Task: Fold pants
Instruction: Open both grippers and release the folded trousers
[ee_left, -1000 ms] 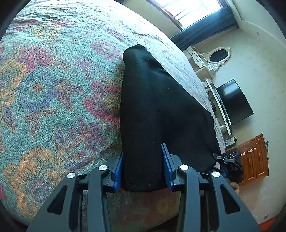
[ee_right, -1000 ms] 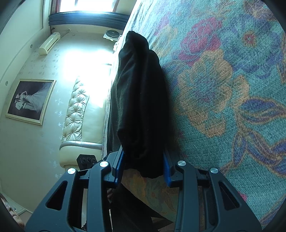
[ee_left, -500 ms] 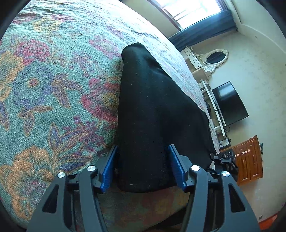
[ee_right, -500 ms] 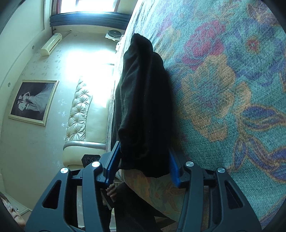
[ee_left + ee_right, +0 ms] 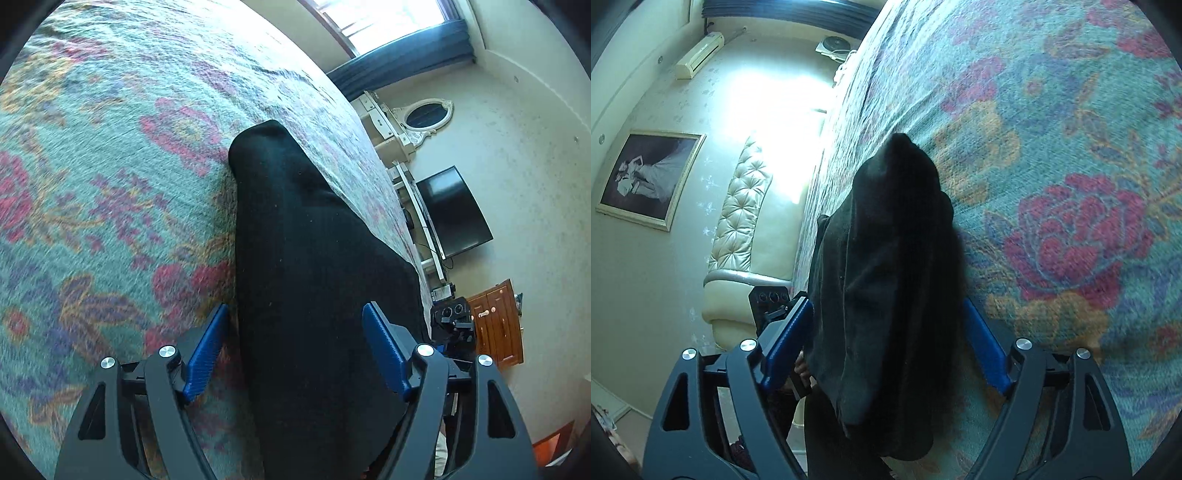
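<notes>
Left wrist view: the folded black pants (image 5: 314, 280) lie on the floral bed (image 5: 110, 184), between the wide-open jaws of the left gripper (image 5: 295, 350). Right gripper (image 5: 886, 343) likewise straddles the pants (image 5: 886, 277), jaws spread wide.

The pants (image 5: 317, 280) lie on the bedspread (image 5: 110, 184), along the bed's edge. The left gripper (image 5: 299, 354) straddles one end and the right gripper (image 5: 886, 350) the other, fingers spread either side of the cloth. A television (image 5: 454, 210) stands beyond the bed.
</notes>
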A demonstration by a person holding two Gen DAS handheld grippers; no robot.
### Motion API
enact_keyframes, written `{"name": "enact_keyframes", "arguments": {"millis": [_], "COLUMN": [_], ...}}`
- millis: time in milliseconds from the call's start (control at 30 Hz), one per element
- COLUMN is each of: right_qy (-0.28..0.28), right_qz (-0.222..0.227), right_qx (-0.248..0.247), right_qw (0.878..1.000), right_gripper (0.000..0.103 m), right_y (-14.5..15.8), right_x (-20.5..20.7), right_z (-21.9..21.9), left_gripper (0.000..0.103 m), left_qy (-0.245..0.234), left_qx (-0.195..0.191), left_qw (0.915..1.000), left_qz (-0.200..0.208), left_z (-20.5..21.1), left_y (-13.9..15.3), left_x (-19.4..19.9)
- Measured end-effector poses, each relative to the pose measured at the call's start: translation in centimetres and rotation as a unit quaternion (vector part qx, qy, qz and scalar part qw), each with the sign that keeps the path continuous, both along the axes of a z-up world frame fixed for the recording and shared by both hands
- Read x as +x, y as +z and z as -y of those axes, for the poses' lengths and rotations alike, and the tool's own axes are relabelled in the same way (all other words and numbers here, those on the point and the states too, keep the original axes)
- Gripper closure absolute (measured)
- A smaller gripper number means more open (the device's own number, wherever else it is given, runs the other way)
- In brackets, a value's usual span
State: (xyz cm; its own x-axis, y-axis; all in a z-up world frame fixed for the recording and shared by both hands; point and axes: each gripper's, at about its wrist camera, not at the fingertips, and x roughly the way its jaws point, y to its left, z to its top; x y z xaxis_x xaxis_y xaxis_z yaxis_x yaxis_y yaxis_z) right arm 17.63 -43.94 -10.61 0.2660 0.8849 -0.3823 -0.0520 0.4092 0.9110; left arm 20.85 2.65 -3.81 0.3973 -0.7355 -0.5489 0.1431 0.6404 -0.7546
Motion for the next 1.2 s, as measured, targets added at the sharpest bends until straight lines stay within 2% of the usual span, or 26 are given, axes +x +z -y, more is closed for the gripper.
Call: {"name": "enact_keyframes", "arguments": {"millis": [33, 67, 100, 167, 200, 267, 333, 433, 600, 667, 800, 867, 933, 1000, 1033, 1067, 1100, 1200], "right_qy": [0.009, 0.011, 0.015, 0.018, 0.021, 0.024, 0.025, 0.016, 0.001, -0.009, -0.057, -0.091, -0.112, -0.130, -0.141, -0.151, -0.162, -0.215], "right_qz": [0.003, 0.003, -0.002, -0.003, -0.002, 0.000, 0.001, -0.008, -0.018, -0.018, -0.028, -0.037, -0.036, -0.029, -0.019, -0.009, 0.001, 0.022], "right_qx": [-0.009, -0.031, -0.041, -0.024, -0.021, -0.013, 0.002, 0.031, 0.030, 0.032, 0.045, 0.045, 0.026, -0.002, -0.020, -0.040, -0.066, -0.166], "right_qw": [1.000, 0.999, 0.999, 1.000, 1.000, 1.000, 1.000, 0.999, 0.999, 0.999, 0.997, 0.994, 0.993, 0.991, 0.990, 0.988, 0.985, 0.962], "right_gripper": [0.036, 0.054, 0.060, 0.068, 0.070, 0.071, 0.071, 0.071, 0.069, 0.068, 0.067, 0.068, 0.062, 0.042, 0.036, 0.027, 0.022, 0.014], "right_y": [0.0, -0.1, -0.5, -1.1, -1.3, -1.5, -1.9, -2.6, -2.4, -2.2, -2.4, -2.5, -2.2, -1.3, -0.6, 0.2, 0.9, 2.3], "right_x": [0.2, 0.3, 0.4, 0.5, 0.5, 0.6, 0.7, 0.7, 0.4, 0.2, -0.9, -2.0, -3.3, -4.7, -5.6, -6.6, -7.5, -10.4], "right_z": [-0.3, -0.5, -0.6, -0.3, -0.2, -0.1, 0.3, 1.4, 2.1, 2.6, 5.5, 7.5, 8.9, 9.3, 9.2, 8.9, 8.4, 6.4], "left_gripper": [0.030, 0.030, 0.031, 0.049, 0.052, 0.065, 0.069, 0.067, 0.066, 0.065, 0.060, 0.052, 0.042, 0.028, 0.021, 0.020, 0.019, 0.018], "left_qy": [-0.004, -0.007, -0.012, -0.023, -0.026, -0.024, -0.023, -0.023, -0.023, -0.014, 0.002, 0.008, 0.018, 0.046, 0.070, 0.091, 0.110, 0.151], "left_qx": [0.005, 0.014, 0.027, 0.067, 0.072, 0.056, 0.051, 0.026, -0.045, -0.060, -0.045, -0.021, 0.010, 0.057, 0.087, 0.111, 0.135, 0.209], "left_qw": [1.0000, 0.9998, 0.9994, 0.9969, 0.9964, 0.9976, 0.9979, 0.9987, 0.9981, 0.9977, 0.9983, 0.9987, 0.9983, 0.9948, 0.9905, 0.9858, 0.9806, 0.9611], "left_qz": [0.001, 0.007, 0.016, 0.034, 0.037, 0.033, 0.033, 0.039, 0.034, 0.027, 0.036, 0.044, 0.056, 0.070, 0.080, 0.087, 0.090, 0.098], "left_z": [0.3, 0.6, 1.0, 1.6, 1.7, 1.2, 1.2, 0.6, -0.8, -1.5, -2.5, -2.7, -2.8, -2.8, -2.8, -2.9, -2.7, -2.1], "left_y": [-0.1, -0.1, 0.1, 0.2, 0.0, -0.4, -0.8, -1.4, -1.5, -1.5, -0.9, -0.2, 0.6, 1.5, 2.1, 2.3, 2.7, 3.4], "left_x": [0.3, 0.5, 0.4, 0.1, 0.0, 0.0, -0.1, -0.1, 0.0, -0.1, -1.1, -1.6, -2.3, -3.3, -4.1, -4.9, -5.6, -8.2]}}
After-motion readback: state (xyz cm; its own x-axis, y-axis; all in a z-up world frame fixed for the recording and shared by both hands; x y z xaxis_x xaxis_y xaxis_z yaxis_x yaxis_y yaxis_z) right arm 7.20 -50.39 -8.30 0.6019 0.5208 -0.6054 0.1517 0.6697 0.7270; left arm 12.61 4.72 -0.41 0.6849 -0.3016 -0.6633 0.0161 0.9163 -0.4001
